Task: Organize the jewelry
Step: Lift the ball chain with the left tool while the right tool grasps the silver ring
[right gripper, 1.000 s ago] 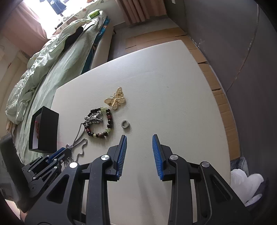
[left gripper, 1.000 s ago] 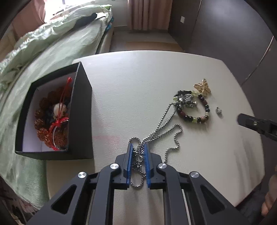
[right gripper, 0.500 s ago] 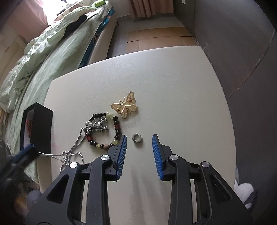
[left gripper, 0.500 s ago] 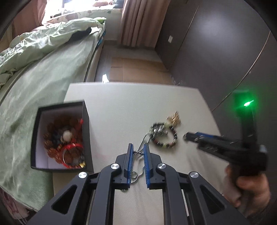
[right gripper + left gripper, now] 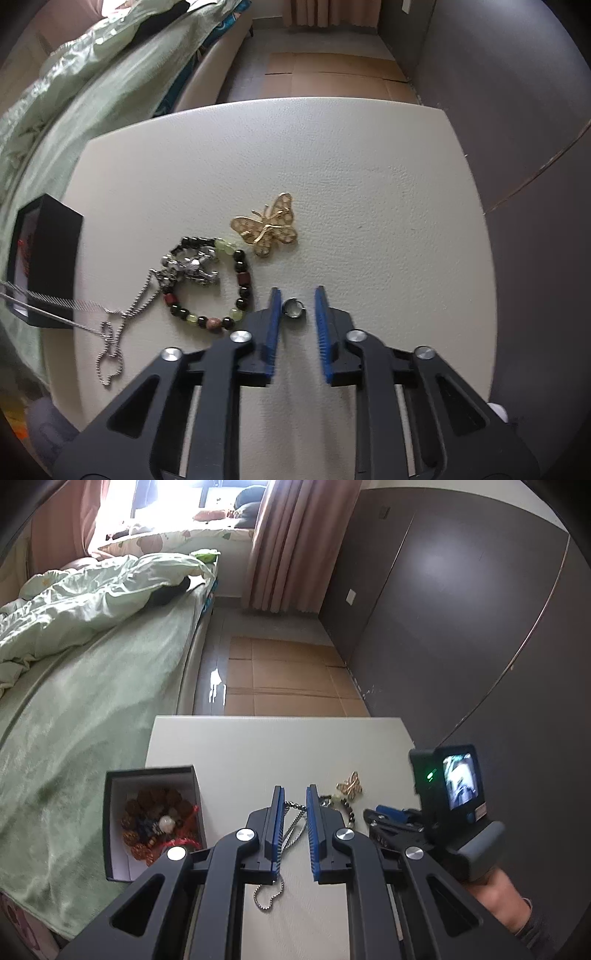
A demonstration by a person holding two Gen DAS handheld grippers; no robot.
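Note:
My left gripper (image 5: 293, 794) is high above the table, its jaws a narrow gap apart with the silver chain necklace (image 5: 291, 829) hanging between them; whether it is clamped I cannot tell. The chain runs taut in the right wrist view (image 5: 74, 303), up from its pendant (image 5: 192, 271) lying on the beaded bracelet (image 5: 242, 284). My right gripper (image 5: 297, 295) is open and low over the table, with a small silver ring (image 5: 293, 308) between its fingers. A gold butterfly brooch (image 5: 267, 229) lies just beyond. The black jewelry box (image 5: 110, 805) holds brown beads and red cord.
The cream table (image 5: 351, 166) stands beside a bed with a green blanket (image 5: 74, 701). A dark wall (image 5: 461, 627) is on the right. The right gripper's body and screen (image 5: 458, 786) show in the left wrist view, beside the left gripper.
My left gripper has risen well above the table, pulling the chain up with it, and its jaws stand slightly wider. My right gripper has moved forward and down so the ring lies between its fingers.

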